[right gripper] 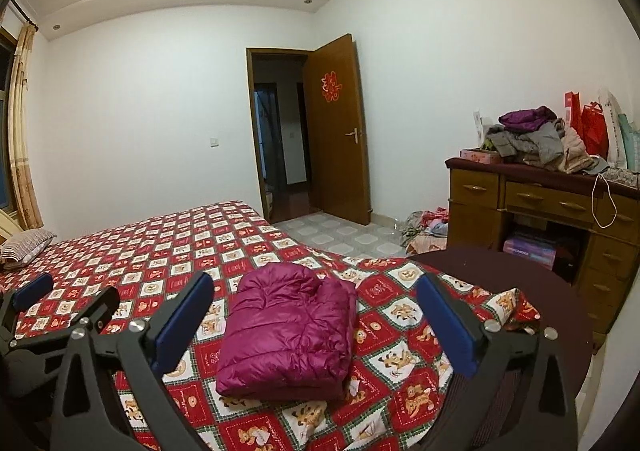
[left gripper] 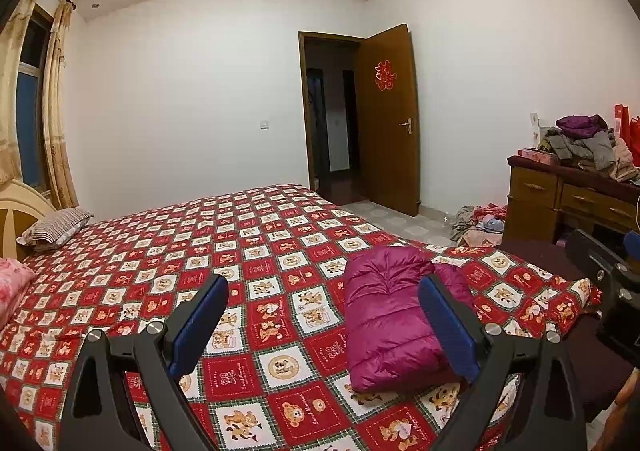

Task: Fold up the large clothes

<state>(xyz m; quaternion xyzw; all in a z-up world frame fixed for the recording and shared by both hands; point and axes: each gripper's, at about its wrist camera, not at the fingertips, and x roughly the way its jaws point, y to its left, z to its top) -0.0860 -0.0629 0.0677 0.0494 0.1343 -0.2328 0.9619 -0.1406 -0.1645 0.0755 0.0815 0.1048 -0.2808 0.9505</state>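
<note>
Right wrist view: my right gripper [right gripper: 314, 321] stands wide apart, empty; the left gripper [left gripper: 324, 319] likewise. Folded magenta jacket [right gripper: 286, 331] lies at frame centre on the checked bedspread [right gripper: 168, 247], so this fold looks finished. Next I'd fetch from the clothes pile [right gripper: 536, 141] on the dresser [right gripper: 532, 203], right of frame.

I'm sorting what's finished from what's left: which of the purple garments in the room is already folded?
The magenta puffer jacket on the bed: it lies as a neat flat bundle. The darker purple garment tops a loose heap on the wooden dresser.
</note>
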